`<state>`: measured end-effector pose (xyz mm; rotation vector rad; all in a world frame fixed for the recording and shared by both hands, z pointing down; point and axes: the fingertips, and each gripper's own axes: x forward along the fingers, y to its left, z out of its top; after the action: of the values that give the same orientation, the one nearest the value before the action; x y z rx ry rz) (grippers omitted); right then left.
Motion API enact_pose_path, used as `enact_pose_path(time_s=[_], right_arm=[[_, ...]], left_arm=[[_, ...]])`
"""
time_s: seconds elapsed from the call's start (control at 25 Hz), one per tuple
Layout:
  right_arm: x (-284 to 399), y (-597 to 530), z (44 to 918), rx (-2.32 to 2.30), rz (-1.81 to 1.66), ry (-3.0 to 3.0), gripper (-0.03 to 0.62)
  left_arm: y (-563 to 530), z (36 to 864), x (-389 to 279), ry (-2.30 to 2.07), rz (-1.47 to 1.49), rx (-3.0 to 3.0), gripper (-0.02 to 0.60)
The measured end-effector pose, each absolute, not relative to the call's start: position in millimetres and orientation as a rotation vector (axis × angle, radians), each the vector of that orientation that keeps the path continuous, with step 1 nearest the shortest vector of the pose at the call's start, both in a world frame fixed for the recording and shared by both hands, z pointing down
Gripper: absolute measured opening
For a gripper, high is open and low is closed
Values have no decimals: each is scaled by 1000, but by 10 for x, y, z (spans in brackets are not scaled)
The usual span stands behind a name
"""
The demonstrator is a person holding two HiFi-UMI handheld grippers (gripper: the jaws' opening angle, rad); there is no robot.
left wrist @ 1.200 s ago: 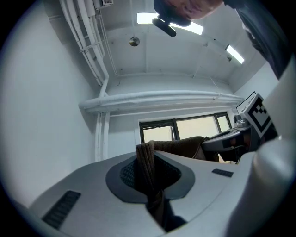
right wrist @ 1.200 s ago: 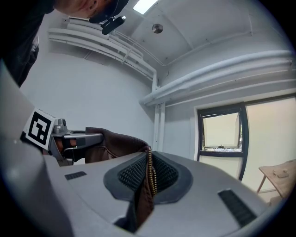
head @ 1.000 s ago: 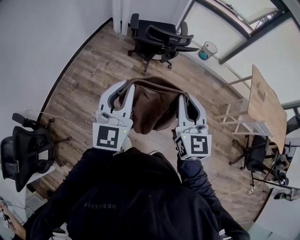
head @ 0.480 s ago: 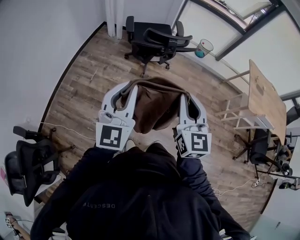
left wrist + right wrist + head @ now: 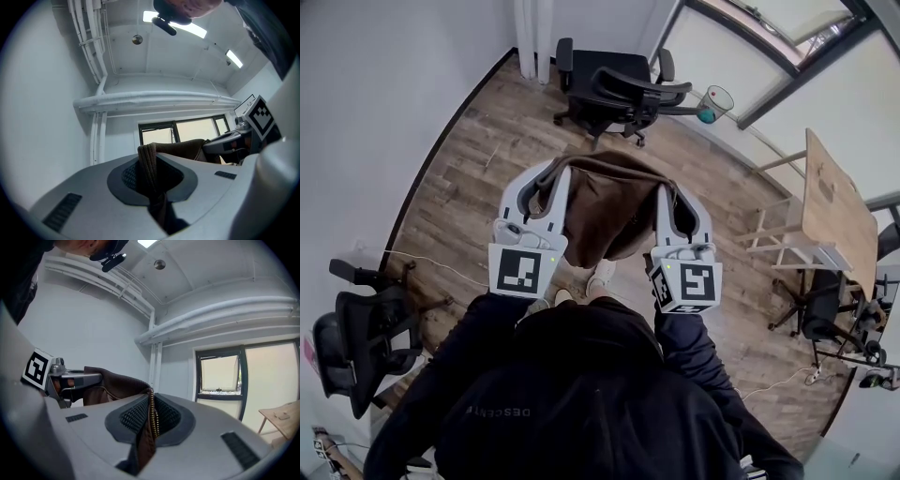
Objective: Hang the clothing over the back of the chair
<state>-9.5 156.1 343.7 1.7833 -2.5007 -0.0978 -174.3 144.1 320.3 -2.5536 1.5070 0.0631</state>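
Brown clothing (image 5: 605, 211) hangs in the air between the two grippers, above the wood floor (image 5: 487, 159). The left gripper (image 5: 555, 173) has its jaws pinched tight on the ribbed edge (image 5: 147, 161). The right gripper (image 5: 667, 192) has its jaws pinched tight on the zipper edge (image 5: 151, 420). The black chair (image 5: 619, 84) stands ahead by the far wall, apart from the clothing. I think this is the carrying step. Next, the clothing needs to reach the chair, go up above its back, and lie across it.
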Motion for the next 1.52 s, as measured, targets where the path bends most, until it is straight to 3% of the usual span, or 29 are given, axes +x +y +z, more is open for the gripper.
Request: enact_pose_path(time_s=[1.52], right_arm=[[1293,-364,3146,1729,-197,-2580,44]], left_arm=[[-439,2901,-337,1551,59,-2486,47]])
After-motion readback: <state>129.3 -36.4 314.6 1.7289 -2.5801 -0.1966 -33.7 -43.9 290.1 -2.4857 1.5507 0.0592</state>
